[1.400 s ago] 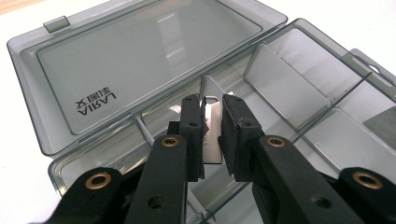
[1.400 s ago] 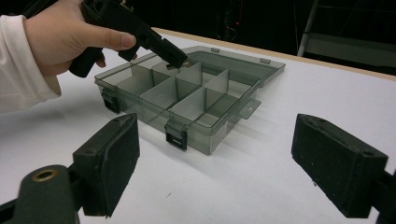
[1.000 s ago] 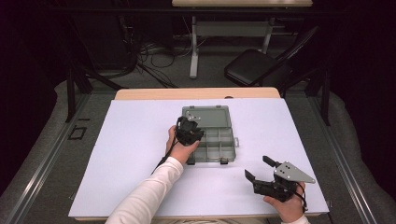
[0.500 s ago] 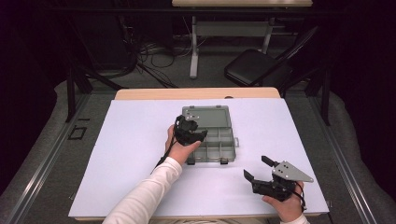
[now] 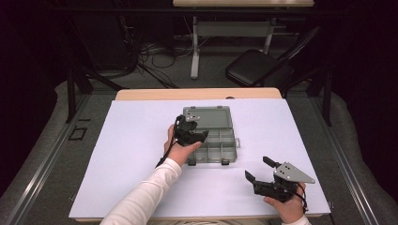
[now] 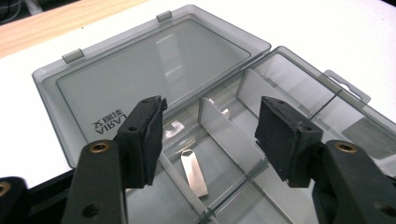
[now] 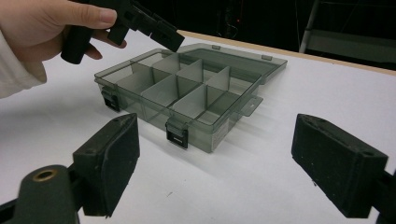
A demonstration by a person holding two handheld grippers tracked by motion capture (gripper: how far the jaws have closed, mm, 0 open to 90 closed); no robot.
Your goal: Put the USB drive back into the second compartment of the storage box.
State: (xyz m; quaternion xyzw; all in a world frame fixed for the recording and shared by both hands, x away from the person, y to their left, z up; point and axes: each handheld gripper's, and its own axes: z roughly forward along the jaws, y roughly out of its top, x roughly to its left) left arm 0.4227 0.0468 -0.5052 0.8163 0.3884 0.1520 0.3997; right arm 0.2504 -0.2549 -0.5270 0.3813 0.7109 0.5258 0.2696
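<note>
Metal strip (image 6: 194, 173) in organizer box (image 5: 224, 151), L tongs (image 6: 210, 137) just opening above

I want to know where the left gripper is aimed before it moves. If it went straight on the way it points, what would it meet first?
Probably the small metal piece lying in a compartment of the open organizer box, just beyond the left gripper.

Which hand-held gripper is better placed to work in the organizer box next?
Left. The left hand-held gripper hovers over the open organizer box, jaws apart above a metal piece. The right hand-held gripper sits off to its side.
</note>
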